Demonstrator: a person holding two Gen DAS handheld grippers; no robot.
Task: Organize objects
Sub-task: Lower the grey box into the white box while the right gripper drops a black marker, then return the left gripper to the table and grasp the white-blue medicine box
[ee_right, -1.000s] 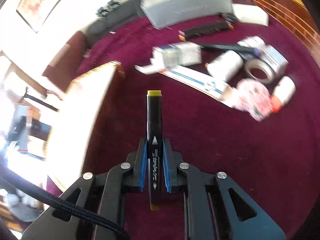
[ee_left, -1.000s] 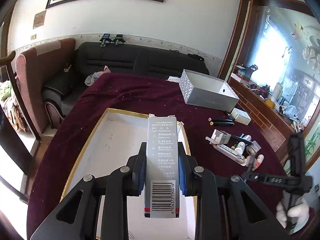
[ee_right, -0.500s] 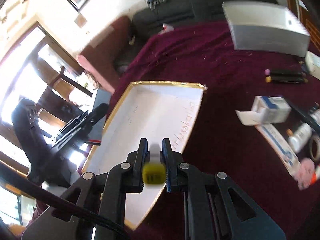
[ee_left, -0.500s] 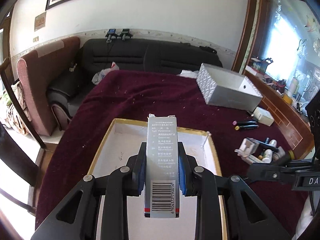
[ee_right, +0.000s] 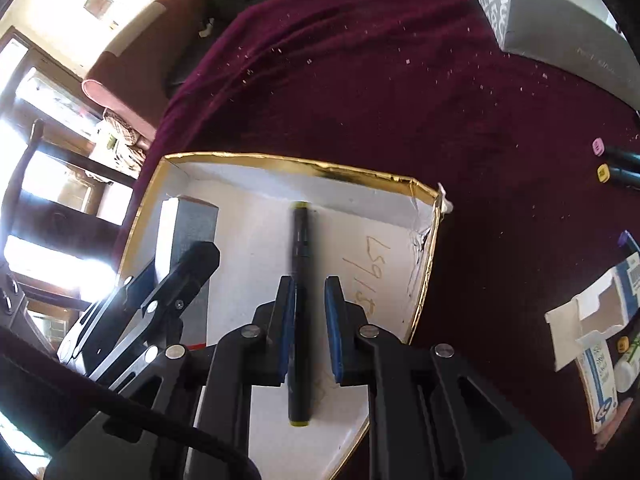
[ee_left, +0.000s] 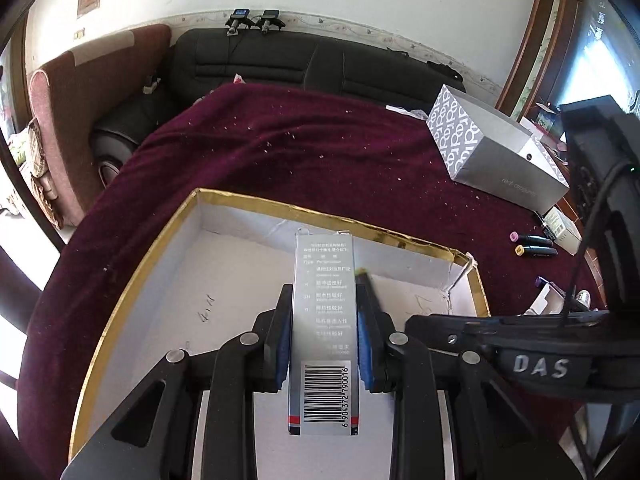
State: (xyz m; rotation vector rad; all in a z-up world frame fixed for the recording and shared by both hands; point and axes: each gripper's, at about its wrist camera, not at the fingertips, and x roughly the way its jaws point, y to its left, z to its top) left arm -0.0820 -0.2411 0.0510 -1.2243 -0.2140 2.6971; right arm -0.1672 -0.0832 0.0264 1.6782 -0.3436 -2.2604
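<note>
Dark red cloth (ee_left: 280, 160) covers the table under both grippers. Left gripper (ee_left: 324, 344) has its jaws clamped on a silver carton (ee_left: 323, 332) with a barcode, above the gold-rimmed tray (ee_left: 132, 276). Right gripper (ee_right: 310, 320) is closed on a black marker (ee_right: 299, 280) with yellow ends, over the same tray near its far right corner. A grey box (ee_left: 496, 160) stands near the far right edge of the table, and two more markers (ee_left: 534, 245) lie beside it.

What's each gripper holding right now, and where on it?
Left gripper: silver carton, gripped across its lower middle. Right gripper: black marker, gripped along its lower barrel.
</note>
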